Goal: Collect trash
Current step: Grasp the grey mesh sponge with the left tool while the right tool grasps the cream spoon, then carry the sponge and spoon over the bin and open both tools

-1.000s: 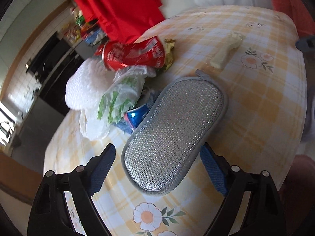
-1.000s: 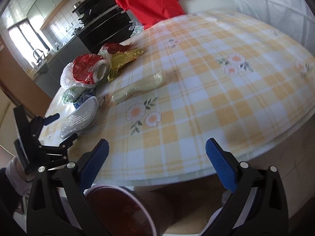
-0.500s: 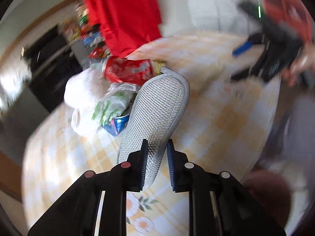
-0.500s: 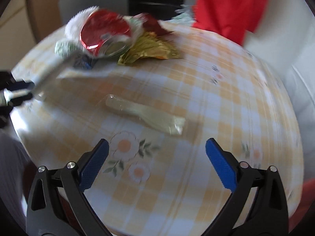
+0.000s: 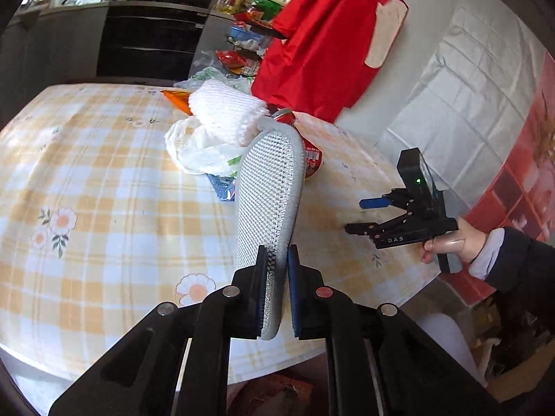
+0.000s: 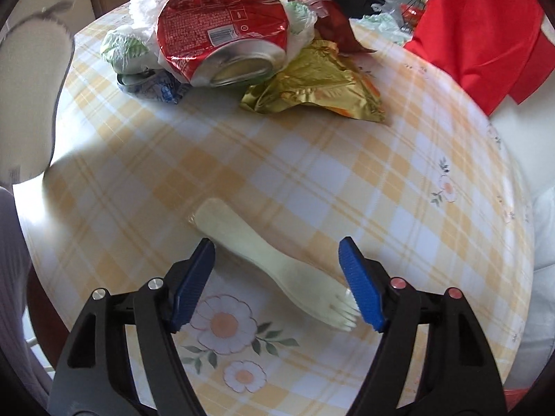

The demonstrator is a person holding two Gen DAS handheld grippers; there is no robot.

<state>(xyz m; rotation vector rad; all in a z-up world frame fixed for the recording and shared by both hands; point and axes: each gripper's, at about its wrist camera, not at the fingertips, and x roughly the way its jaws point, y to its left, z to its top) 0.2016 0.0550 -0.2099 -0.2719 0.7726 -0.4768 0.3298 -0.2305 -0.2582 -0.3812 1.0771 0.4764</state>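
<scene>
My left gripper (image 5: 277, 253) holds a silver mesh pad with a grey rim (image 5: 270, 190) on edge above the table, its jaws closing with the pads pressing both faces. In the right wrist view a pale plastic spork (image 6: 277, 263) lies slanted on the checked tablecloth (image 6: 381, 190). My right gripper (image 6: 277, 246) straddles the spork with its jaws closing, and the pads do not squeeze it. The left wrist view shows the right gripper (image 5: 360, 215) low over the table's right side, held by a hand (image 5: 451, 242). A trash pile holds a dented red can (image 6: 222, 24).
Also in the pile are a gold foil wrapper (image 6: 312, 86), a white foam net (image 5: 225, 114), a plastic bag (image 5: 201, 152) and a crushed blue can (image 6: 152, 86). A red cloth (image 5: 322, 45) hangs behind the table. Dark kitchen cabinets stand farther back.
My left gripper closed on the mesh pad, lifted it off the table and rolled it onto its edge. My right gripper swung over the table to the spork and narrowed around it.
</scene>
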